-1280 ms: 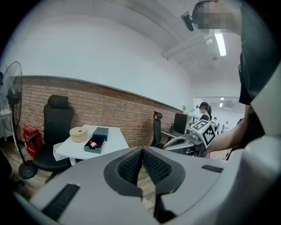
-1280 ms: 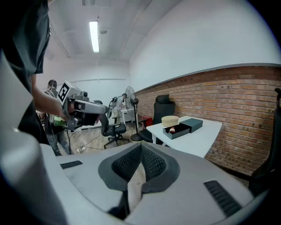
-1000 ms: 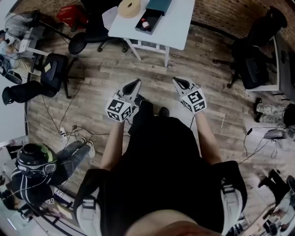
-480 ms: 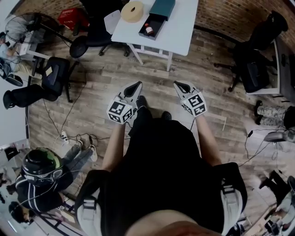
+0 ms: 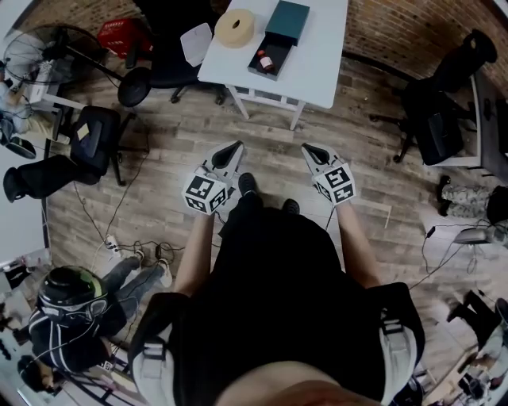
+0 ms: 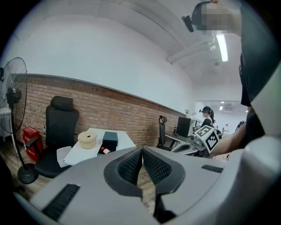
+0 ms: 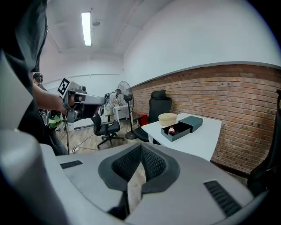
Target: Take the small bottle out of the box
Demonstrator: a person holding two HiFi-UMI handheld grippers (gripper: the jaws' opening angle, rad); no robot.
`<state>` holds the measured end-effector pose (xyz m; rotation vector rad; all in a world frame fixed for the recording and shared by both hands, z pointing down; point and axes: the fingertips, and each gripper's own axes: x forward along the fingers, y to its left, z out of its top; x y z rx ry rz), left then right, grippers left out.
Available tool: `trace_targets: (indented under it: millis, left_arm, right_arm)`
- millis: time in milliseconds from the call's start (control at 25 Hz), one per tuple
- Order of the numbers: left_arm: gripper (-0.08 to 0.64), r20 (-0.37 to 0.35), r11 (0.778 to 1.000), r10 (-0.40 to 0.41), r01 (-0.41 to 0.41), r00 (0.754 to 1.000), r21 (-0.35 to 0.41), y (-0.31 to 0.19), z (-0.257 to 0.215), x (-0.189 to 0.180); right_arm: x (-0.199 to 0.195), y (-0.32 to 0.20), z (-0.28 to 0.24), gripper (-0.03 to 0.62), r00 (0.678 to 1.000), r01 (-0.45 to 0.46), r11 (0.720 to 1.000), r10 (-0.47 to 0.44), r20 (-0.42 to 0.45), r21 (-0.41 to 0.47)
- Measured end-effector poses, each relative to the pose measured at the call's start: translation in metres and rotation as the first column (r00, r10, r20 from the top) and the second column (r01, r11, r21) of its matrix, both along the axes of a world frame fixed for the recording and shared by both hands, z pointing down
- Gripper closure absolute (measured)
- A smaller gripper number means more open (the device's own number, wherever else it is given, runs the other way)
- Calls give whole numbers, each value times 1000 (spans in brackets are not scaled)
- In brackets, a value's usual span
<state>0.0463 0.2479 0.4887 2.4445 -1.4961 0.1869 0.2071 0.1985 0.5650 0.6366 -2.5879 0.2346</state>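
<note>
A wood-plank floor (image 5: 238, 143) in worn grey-brown boards runs up to a red brick wall (image 7: 246, 101), and on it stands a smooth white table (image 5: 317, 55) on thin white legs.

Near the middle of the table sits a shallow, dark, rectangular box (image 5: 278, 57), open at the top. The small bottle (image 5: 267, 60) lies on its side inside it (a red band shows against a pale body). Just beyond the box, toward the table's far edge, is a flat, dark teal lid (image 5: 287, 21) with square corners. A beige round roll (image 5: 235, 28) with a hole in its centre stands at the table's left end. A black padded office chair (image 5: 163, 59) stands off the table's left side.

Both tools hang over the floor, well short of the table's near edge, pointing toward it. The left gripper (image 5: 232, 147) has its ribbed black pads (image 6: 131, 165) pressed together at the tips, with nothing between them. The right gripper (image 5: 308, 149) is the same: matte grey shell, ribbed pads (image 7: 151, 162) meeting tip to tip, nothing pinched. Each carries a cube with black-and-white square markers.
</note>
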Motion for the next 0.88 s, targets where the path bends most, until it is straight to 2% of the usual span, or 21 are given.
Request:
trace_targets:
  millis: [320, 880]
  left_arm:
    - [540, -11, 999, 38, -38, 999, 3, -27, 1, -45]
    - [539, -30, 991, 130, -130, 991, 8, -53, 10, -76]
  right_arm:
    - [-43, -17, -2, 594, 999, -35, 999, 35, -8, 2]
    - [-64, -29, 10, 594, 989, -140, 990, 140, -36, 1]
